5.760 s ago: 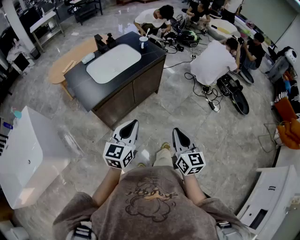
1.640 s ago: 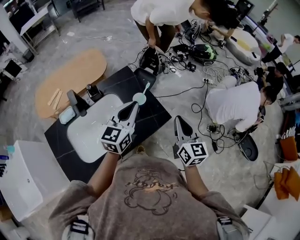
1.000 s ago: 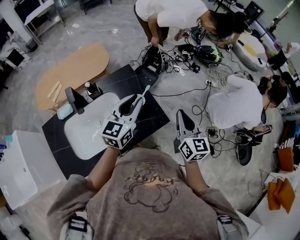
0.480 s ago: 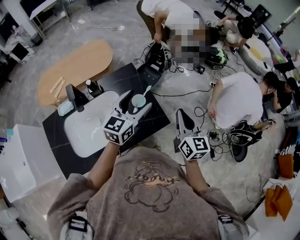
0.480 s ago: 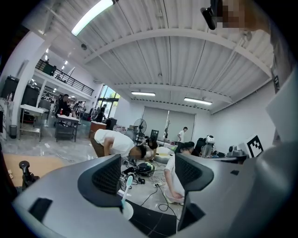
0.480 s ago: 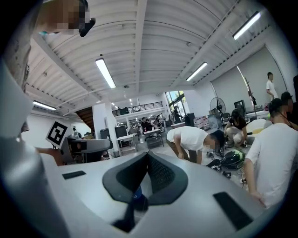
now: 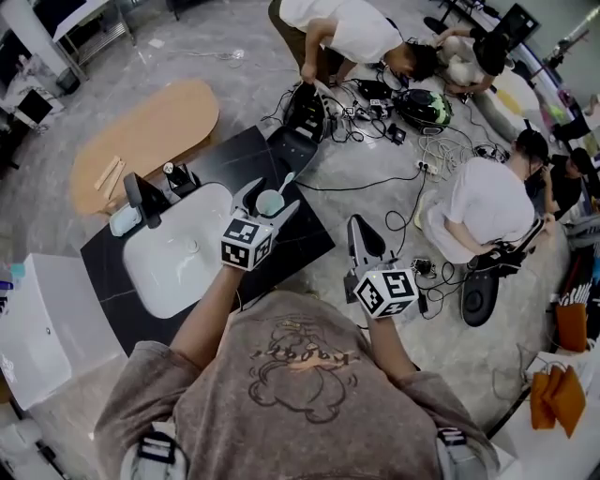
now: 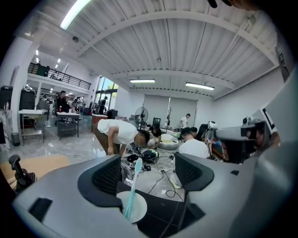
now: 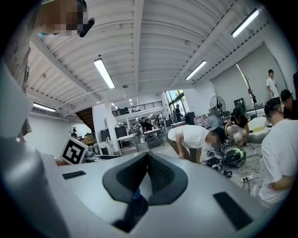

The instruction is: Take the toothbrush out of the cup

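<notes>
Left gripper (image 8: pixel 148 163) jaws: opening and wide, gripping nothing. The cup (image 8: pixel 132 208) stands between them, close to the jaw at picture left, with the toothbrush (image 8: pixel 133 182) leaning in it, head up. Right gripper (image 9: pixel 146 160) jaws: together, nothing between.

Head view only: I see the cup near the far corner of a dark counter (image 7: pixel 302 242), beside a white basin (image 7: pixel 178 267) with a black faucet (image 7: pixel 142 197). The right gripper hangs off the counter's edge, over the floor.

Right gripper view only: the left gripper's marker cube (image 9: pixel 74 150) at picture left.

Surroundings: an oval wooden table (image 7: pixel 141 141), floor cables (image 7: pixel 375 178), and a person bending over (image 7: pixel 347 28) beyond the counter.
</notes>
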A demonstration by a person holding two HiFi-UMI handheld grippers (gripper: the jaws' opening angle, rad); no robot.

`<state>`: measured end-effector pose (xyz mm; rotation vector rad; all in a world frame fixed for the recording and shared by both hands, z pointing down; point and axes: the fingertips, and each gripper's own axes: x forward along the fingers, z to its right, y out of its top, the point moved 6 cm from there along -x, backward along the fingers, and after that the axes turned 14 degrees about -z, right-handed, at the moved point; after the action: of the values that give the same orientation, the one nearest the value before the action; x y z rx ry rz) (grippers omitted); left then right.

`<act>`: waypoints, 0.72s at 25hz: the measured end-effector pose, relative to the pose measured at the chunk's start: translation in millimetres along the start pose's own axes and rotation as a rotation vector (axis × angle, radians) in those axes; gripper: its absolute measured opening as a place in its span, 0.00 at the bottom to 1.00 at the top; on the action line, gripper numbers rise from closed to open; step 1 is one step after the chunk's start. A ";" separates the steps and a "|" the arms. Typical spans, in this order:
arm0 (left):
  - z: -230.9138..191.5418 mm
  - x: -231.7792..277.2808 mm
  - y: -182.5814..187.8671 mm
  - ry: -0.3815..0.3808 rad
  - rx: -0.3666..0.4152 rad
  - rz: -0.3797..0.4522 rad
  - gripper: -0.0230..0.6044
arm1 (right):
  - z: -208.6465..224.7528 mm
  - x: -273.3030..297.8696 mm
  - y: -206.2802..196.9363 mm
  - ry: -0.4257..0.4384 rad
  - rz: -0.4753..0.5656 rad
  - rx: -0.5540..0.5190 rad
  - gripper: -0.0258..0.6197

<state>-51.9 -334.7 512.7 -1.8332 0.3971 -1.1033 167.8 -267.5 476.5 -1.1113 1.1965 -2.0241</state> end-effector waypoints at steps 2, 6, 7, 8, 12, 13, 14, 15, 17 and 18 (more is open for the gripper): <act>-1.9 15.3 -9.5 0.005 0.015 -0.042 0.61 | 2.7 -0.4 -0.7 -0.001 -0.001 0.002 0.04; -11.3 41.5 -27.8 0.033 0.026 -0.115 0.61 | 7.8 -2.4 -1.5 -0.008 -0.001 0.004 0.04; -14.0 47.2 -31.7 0.039 0.029 -0.134 0.61 | 9.1 -3.0 -1.9 -0.010 -0.002 0.006 0.04; -16.4 52.5 -35.3 0.045 0.032 -0.153 0.61 | 10.5 -3.9 -2.5 -0.013 -0.002 0.007 0.04; -21.6 66.9 -42.5 0.075 0.056 -0.204 0.61 | 16.9 -8.2 -5.7 -0.027 -0.006 0.018 0.04; -22.8 68.3 -41.9 0.080 0.062 -0.208 0.61 | 18.4 -9.1 -6.0 -0.030 -0.007 0.021 0.04; -24.1 69.5 -40.8 0.083 0.064 -0.211 0.61 | 19.9 -9.8 -6.2 -0.033 -0.007 0.023 0.04; -25.1 70.5 -39.7 0.084 0.064 -0.213 0.61 | 21.4 -10.5 -6.3 -0.035 -0.008 0.024 0.04; -25.6 71.6 -38.3 0.084 0.064 -0.221 0.60 | 23.6 -11.7 -6.8 -0.039 -0.008 0.027 0.04; -25.2 71.7 -38.3 0.083 0.066 -0.226 0.60 | 24.1 -12.2 -7.0 -0.040 -0.008 0.028 0.04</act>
<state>-40.3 -376.0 586.3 -1.8100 0.2018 -1.3346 194.5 -265.6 484.5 -1.1397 1.1425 -2.0091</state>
